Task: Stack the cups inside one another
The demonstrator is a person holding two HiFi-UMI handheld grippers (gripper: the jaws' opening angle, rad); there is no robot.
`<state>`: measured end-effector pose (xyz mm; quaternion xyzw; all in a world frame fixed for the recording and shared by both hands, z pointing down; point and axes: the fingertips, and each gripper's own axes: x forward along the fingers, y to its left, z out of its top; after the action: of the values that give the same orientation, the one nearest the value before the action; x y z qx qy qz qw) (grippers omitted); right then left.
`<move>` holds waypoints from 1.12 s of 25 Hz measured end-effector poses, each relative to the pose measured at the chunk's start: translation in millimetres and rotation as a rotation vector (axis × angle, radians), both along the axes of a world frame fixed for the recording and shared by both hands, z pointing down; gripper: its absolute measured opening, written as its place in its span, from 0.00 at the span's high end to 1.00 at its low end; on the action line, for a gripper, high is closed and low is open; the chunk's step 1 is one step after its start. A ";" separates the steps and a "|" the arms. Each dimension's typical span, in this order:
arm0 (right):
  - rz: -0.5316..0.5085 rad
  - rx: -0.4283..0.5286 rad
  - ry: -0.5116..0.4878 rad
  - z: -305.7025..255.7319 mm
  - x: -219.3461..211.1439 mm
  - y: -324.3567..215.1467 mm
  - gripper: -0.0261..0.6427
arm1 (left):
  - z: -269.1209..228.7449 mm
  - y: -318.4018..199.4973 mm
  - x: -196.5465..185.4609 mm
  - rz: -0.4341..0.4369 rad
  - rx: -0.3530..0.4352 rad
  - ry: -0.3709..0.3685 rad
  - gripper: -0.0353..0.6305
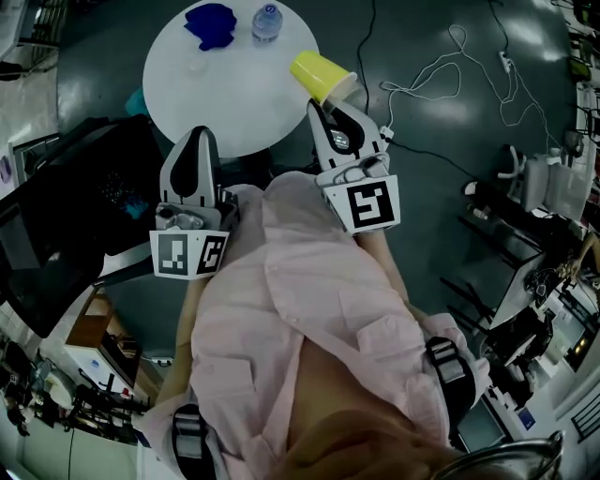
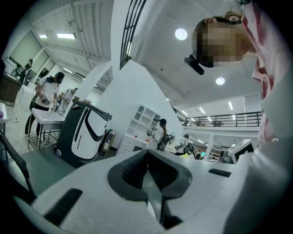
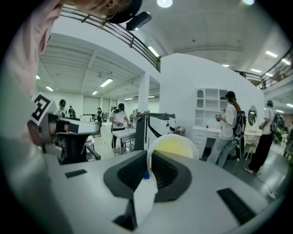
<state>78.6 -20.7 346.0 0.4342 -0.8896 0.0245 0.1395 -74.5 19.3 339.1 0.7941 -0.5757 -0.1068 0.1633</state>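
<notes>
My right gripper (image 1: 315,105) is shut on the rim of a yellow cup (image 1: 321,75), held tilted above the near right edge of the round white table (image 1: 244,103). In the right gripper view the cup's (image 3: 176,145) rim wall is pinched between the pads, just beyond the right gripper (image 3: 149,157). A blue cup-like thing (image 1: 211,23) lies at the table's far side. My left gripper (image 1: 199,133) hovers at the table's near left edge. The left gripper (image 2: 147,153) has its jaws together with nothing in them.
A small water bottle (image 1: 267,21) stands beside the blue thing. A teal object (image 1: 137,99) shows past the table's left edge. White cables (image 1: 441,66) trail over the dark floor at right. Dark furniture (image 1: 56,234) stands at left. People and a white machine (image 2: 84,132) are in the background.
</notes>
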 end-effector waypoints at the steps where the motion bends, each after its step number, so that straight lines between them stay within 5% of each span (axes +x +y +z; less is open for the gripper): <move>1: -0.017 0.018 0.026 -2.3 -6.1 1.3 0.89 | 0.0 1.2 -1.5 0.002 -0.001 -0.001 0.92; 28: -0.145 0.065 0.304 13.0 -112.8 -30.1 0.89 | -9.4 -24.9 -62.0 0.050 -0.003 0.027 0.92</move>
<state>-34.2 -50.8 359.0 0.3718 -0.8876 -0.0805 0.2598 -136.5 -5.6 329.7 0.8064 -0.5536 -0.1124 0.1751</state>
